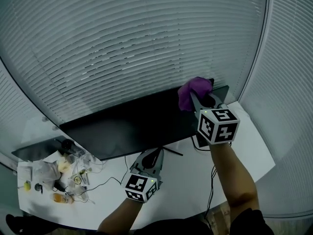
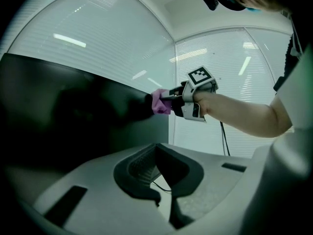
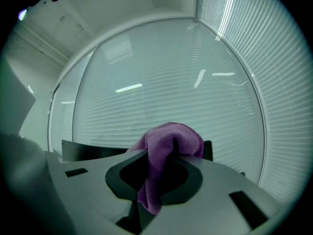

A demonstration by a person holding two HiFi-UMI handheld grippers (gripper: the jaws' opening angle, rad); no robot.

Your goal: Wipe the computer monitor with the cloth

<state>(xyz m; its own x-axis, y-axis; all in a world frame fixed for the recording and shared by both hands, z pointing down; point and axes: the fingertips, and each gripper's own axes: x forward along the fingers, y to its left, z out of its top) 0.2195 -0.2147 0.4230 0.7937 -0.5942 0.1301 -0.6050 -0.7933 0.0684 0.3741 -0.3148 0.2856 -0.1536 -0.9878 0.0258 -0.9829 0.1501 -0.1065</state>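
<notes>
Head view, looking steeply down onto a white desk (image 1: pixel 181 195) set against slatted blinds (image 1: pixel 146 33). Shows small clutter (image 1: pixel 58 175) at the far left, then a wide, dark computer monitor (image 1: pixel 132 126) stretching rightward across the middle. Places the purple cloth (image 1: pixel 191 93) at the monitor's upper right corner, touching the top edge, pinched in the right gripper (image 1: pixel 198 102). Suggests a wipe under way at that corner only, with the long span of screen to the left seemingly yet to be covered. Offers no streak or sheen to tell cleaned surface from uncleaned. Then the arms, left first. Left gripper (image 1: pixel 152 156) low over the desk, just in front of the monitor's lower edge, on a bent forearm rising from the bottom of the picture. Jaws drawn together on nothing, aimed at the dark screen, plain in the left gripper view. Bare right forearm reaching forward and up from the lower right, carrying its gripper to the monitor's top corner. Jaws clamped on the cloth, bunched above them and trailing down between them in the right gripper view.
</notes>
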